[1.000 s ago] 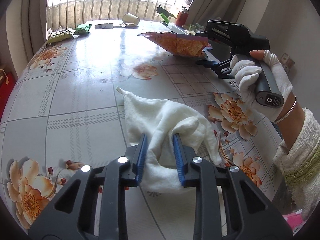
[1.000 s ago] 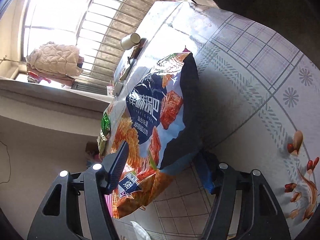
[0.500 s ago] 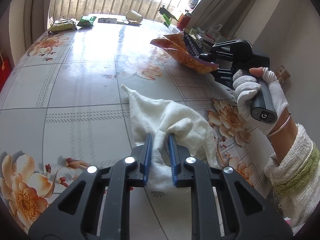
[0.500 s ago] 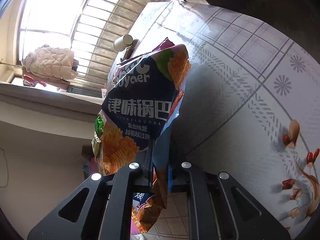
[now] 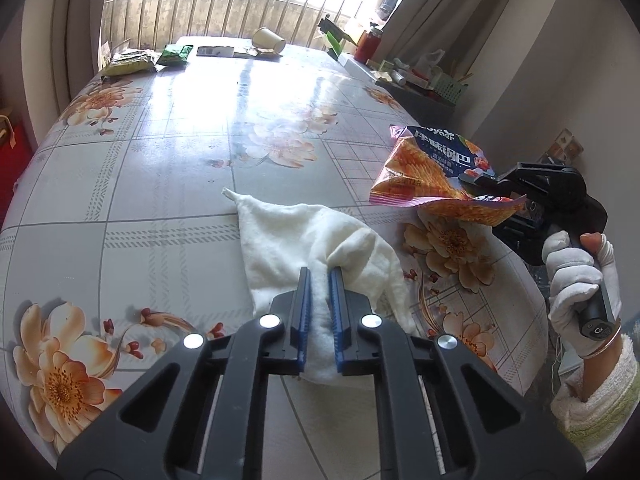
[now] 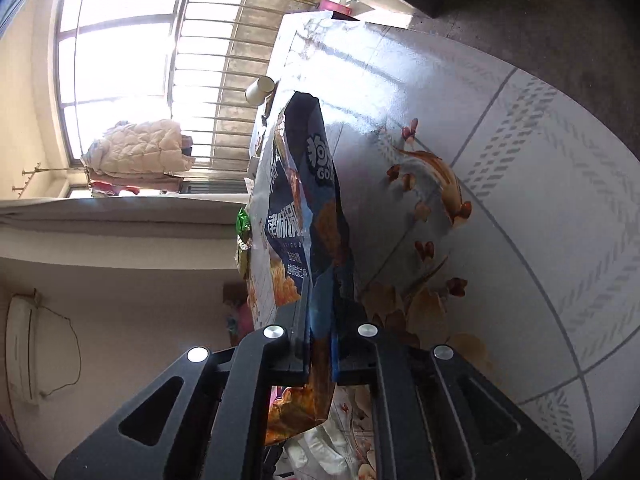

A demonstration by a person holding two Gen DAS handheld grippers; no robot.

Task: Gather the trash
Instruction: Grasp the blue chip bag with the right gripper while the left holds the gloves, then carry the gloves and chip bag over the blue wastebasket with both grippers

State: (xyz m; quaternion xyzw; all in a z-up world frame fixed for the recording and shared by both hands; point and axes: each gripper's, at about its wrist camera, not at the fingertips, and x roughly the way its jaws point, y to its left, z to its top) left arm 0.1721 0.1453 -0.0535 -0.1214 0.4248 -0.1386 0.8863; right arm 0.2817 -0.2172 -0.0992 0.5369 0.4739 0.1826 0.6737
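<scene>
A crumpled white cloth (image 5: pixel 312 236) lies on the flowered table (image 5: pixel 160 160), near its front edge. My left gripper (image 5: pixel 319 276) has a fold of that cloth between its blue pads, and its jaws are closing on it. An orange and blue snack bag (image 5: pixel 432 172) hangs just above the table's right edge. My right gripper (image 5: pixel 470 184), held by a white-gloved hand (image 5: pixel 576 276), is shut on the bag's lower end. In the right wrist view the bag (image 6: pixel 308 208) rises from between the shut fingers of the right gripper (image 6: pixel 322 300).
At the table's far end lie a tipped paper cup (image 5: pixel 268 38), a green packet (image 5: pixel 174 54) and a yellowish packet (image 5: pixel 128 60). A red bottle (image 5: pixel 365 46) and clutter sit on a side shelf (image 5: pixel 424 76) to the right. Curtains and a barred window stand behind.
My right gripper shut on the snack bag and carried it nearer, toward the table's right edge. My left gripper's pads narrowed onto the cloth fold.
</scene>
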